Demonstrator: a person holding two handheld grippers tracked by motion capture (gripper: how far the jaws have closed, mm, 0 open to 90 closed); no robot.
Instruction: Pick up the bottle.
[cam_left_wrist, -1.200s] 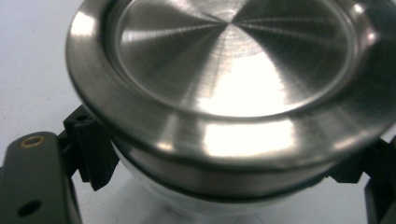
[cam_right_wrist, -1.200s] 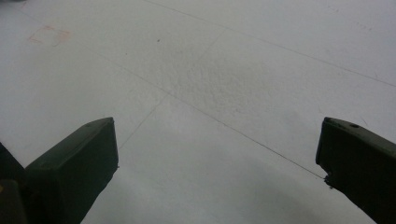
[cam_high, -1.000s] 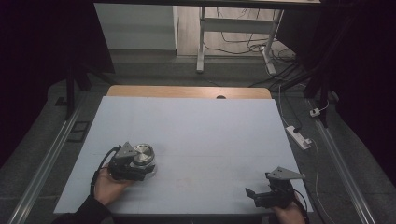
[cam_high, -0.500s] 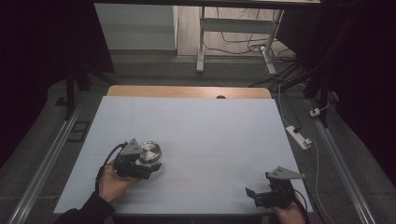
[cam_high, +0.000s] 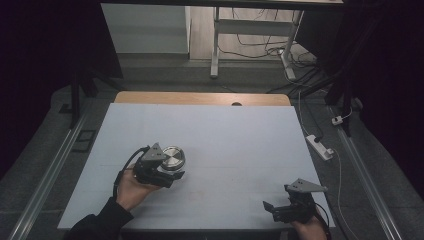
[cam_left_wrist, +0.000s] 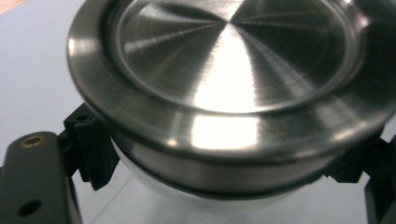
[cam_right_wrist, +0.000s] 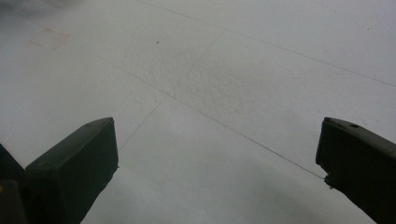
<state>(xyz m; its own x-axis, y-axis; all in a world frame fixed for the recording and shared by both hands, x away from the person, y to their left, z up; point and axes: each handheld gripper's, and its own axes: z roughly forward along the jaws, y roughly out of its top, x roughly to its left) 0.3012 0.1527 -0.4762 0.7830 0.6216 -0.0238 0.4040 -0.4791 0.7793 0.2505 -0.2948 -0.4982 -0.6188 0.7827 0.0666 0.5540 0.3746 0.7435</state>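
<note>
Left claw (cam_high: 170, 172) grips a steel-lidded round container (cam_high: 173, 158), jaws clamped on its body beneath the lid rim, over the front-left area of the pale worktop (cam_high: 240, 140). Right claw (cam_high: 272, 210) rests at the worktop's front-right edge, jaws spread wide with nothing between them.

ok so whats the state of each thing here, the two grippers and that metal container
left gripper: shut on the metal container, held above the table
metal container: lid on, clamped between the jaws by its body
right gripper: open, nothing between the jaws, low over the table
table: covered with a pale sheet
</note>
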